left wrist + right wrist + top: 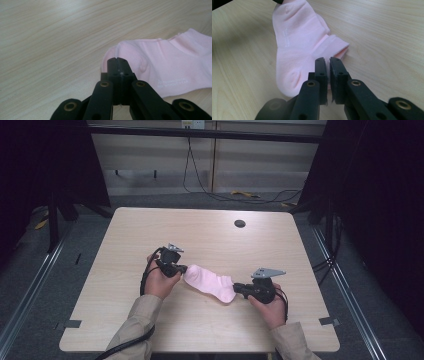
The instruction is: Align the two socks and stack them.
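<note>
Light wooden table (210,320) stands on a grey floor between dark curtains, and a small black round hole cover (240,223) sits near its far edge. On the left side, the left gripper (183,269) is held by the person's left hand (159,282), and its jaws are clenched on one end of a pink sock (210,282); in the left gripper view the two jaws meet with a fold of the sock's rounded end pinched between them. The sock lies on the table in the middle of the near half, stretched between the two grippers, with small white lettering on its side. On the right side, the right gripper (236,287), in the right hand (272,309), touches the other end of the sock; in the right gripper view its jaws are nearly closed, with a narrow gap, at the cuff edge, but I cannot tell if they really grip the cloth
</note>
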Demonstrator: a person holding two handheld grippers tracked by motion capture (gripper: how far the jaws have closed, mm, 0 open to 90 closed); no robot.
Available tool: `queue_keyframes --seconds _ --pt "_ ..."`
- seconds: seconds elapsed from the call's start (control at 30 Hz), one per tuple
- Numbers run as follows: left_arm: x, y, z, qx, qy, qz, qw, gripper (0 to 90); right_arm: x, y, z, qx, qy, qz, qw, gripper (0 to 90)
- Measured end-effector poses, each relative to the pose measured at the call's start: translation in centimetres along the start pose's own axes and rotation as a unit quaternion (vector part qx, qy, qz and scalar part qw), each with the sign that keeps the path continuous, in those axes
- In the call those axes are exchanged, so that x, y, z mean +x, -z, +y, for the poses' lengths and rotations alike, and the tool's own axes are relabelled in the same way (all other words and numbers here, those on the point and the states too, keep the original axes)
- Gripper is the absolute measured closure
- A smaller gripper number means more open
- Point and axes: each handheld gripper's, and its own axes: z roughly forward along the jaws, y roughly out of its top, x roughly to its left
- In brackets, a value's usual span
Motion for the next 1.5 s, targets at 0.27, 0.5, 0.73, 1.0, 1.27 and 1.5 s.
queue_keyframes --seconds 0.27,0.5,0.73,1.0,1.27,1.5 --pt "0.1 -0.2 0.3 -0.005 0.000 0.004 1.0000 90.0 0.1 -0.1 0.0 0.001 0.002 -0.005 1.0000 84.8" --pt "0.2 0.2 0.9 -0.008 -0.004 0.008 0.9999 90.0 0.2 -0.1 0.1 -0.002 0.005 -0.002 1.0000 84.8" --pt "0.2 0.2 1.0 -0.009 -0.001 0.003 1.0000 90.0 0.3 0.0 0.1 -0.001 0.006 -0.003 1.0000 85.0" --pt "0.3 1.2 1.6 -0.015 -0.008 0.003 0.9999 90.0 0.4 0.8 0.7 -0.019 -0.003 0.005 0.9998 84.9" --pt "0.6 -0.4 0.9 -0.002 -0.006 0.011 0.9999 90.0 0.3 -0.3 0.1 0.004 0.007 -0.001 1.0000 84.9" --pt "0.7 -0.9 0.5 0.004 -0.004 0.015 0.9999 90.0 0.1 -0.5 0.0 0.005 0.007 -0.006 0.9999 84.8"
